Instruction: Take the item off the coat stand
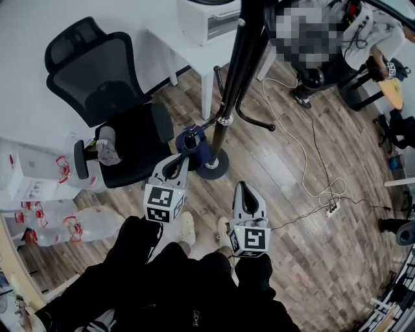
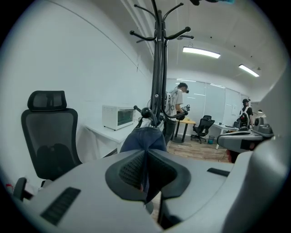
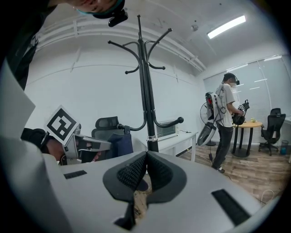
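A black coat stand rises from a round base on the wood floor. A dark blue fabric item hangs low on it, just under a knobbed hook. My left gripper reaches up to it and is shut on a fold of the blue item, which runs down between the pads. In the right gripper view the blue item shows beside the left gripper and the stand's pole. My right gripper hangs lower right of the stand's base, shut with nothing in it.
A black office chair stands left of the stand. A white table with a microwave is behind it. A cable and power strip lie on the floor at right. A person stands by a far desk.
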`<state>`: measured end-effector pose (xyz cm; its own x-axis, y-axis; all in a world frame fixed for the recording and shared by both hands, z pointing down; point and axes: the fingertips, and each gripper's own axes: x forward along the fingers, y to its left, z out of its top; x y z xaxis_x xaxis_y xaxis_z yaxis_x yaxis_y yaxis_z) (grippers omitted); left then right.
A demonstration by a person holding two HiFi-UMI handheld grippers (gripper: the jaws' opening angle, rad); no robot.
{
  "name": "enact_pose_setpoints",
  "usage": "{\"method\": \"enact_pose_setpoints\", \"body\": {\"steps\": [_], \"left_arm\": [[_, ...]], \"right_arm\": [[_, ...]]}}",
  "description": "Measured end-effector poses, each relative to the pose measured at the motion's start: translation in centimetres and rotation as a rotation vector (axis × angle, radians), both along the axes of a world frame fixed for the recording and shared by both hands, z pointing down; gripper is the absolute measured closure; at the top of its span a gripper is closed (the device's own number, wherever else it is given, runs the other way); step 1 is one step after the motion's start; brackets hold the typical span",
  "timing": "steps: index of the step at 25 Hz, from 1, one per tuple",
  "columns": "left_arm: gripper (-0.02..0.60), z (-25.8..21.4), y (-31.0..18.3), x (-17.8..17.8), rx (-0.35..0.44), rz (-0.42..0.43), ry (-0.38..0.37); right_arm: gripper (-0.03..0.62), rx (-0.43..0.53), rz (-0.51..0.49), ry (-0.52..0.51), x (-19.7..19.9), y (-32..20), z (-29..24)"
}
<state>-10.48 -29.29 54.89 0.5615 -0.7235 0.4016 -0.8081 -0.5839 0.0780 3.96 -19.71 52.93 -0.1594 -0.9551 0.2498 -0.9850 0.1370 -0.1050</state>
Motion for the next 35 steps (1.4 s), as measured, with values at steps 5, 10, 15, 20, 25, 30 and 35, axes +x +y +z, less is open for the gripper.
{"method": "enact_pose_setpoints", "body": {"steps": [5, 10, 15, 20, 25, 30, 35], "left_arm": [[0.552, -1.4, 0.3, 0.2, 0.020, -0.011, 0.015], [0.552, -2.7, 0.9, 0.0, 0.035, -0.033, 0.026], [0.552, -4.0, 1.0, -0.5, 0.058, -0.053, 0.037], [0.552, -5.4, 1.2, -0.7, 0.079, -0.066, 0.039], [0.552, -6.3, 1.4, -1.0, 0.091, -0.083, 0.037], [0.552, -7.4, 2.1, -1.6, 0.108, -0.112, 0.041], [0.552, -8.5, 3.4, -2.4, 0.132, -0.158, 0.039]], "right_arm": [[0.577, 0.017, -0.018, 0.005, 0.3, -0.2, -0.7], [0.577, 0.034, -0.036, 0.009, 0.3, 0.1, -1.5], [0.577, 0.044, -0.052, 0.012, 0.2, 0.2, -1.9], [0.577, 0.061, -0.068, 0.014, 0.1, 0.2, -3.0], [0.577, 0.077, -0.090, 0.014, -0.2, 0.1, -3.9], [0.577, 0.097, -0.126, 0.015, -0.8, 0.0, -4.8], [0.577, 0.120, -0.177, 0.015, -1.3, 0.3, -5.7]]}}
